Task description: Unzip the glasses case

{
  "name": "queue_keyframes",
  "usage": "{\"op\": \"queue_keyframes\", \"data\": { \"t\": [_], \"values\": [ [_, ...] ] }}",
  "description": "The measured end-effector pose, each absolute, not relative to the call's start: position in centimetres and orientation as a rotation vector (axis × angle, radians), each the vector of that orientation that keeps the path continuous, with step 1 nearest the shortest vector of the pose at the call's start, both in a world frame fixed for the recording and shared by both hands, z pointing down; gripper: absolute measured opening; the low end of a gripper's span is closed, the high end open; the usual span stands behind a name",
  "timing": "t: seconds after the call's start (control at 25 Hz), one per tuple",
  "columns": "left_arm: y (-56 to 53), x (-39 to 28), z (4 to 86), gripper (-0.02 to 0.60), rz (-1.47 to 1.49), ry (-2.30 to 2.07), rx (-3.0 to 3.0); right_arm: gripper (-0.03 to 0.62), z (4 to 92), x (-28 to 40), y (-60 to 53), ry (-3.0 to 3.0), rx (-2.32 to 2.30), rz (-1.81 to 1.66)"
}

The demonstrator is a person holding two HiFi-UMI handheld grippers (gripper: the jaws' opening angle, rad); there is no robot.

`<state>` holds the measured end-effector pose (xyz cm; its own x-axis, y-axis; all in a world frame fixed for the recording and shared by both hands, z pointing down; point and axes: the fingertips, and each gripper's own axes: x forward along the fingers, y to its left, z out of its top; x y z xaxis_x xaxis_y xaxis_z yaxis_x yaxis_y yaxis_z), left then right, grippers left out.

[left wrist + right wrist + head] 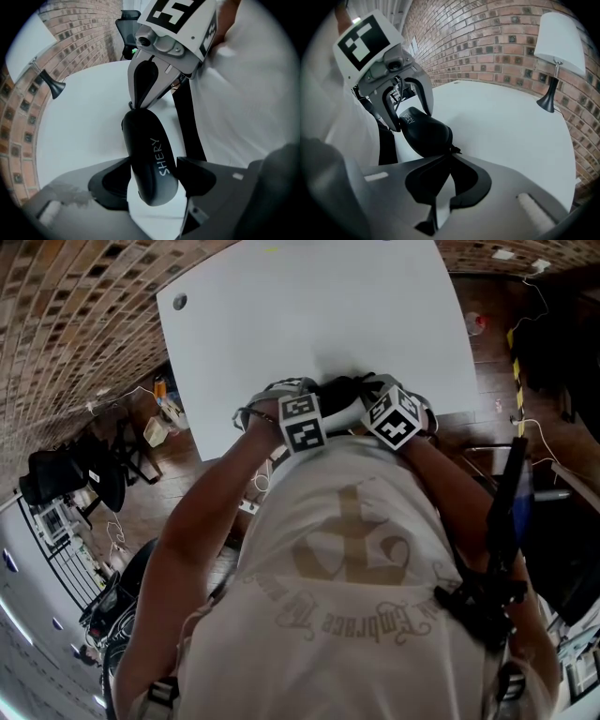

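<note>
Two holds — left gripper (pixel 154 182): glasses case (pixel 144 145); right gripper (pixel 449 159): zipper pull (pixel 455 150)

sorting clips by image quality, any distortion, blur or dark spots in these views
Head view: fisheye bows the brickwork; the person's torso hides most of the glasses case. Left gripper view: round vignette, case print sharp, left gripper itself soft. Right gripper view: same vignette, lamp skewed, even light.

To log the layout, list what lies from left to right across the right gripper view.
The left gripper, glasses case, zipper pull, lamp.
</note>
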<state>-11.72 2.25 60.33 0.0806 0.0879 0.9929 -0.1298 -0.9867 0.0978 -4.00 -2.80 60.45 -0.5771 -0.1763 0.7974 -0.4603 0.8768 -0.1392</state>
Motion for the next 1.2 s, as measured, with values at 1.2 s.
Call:
{"op": "queue_keyframes", "data": {
  "t": [1.2],
  "values": [
    [0.4, -13.3, 60.6, 0.316, 2.226, 0.321, 2.294, 0.009, 59.7, -5.4, -4.2, -2.218, 0.162, 0.171]
  ]
}}
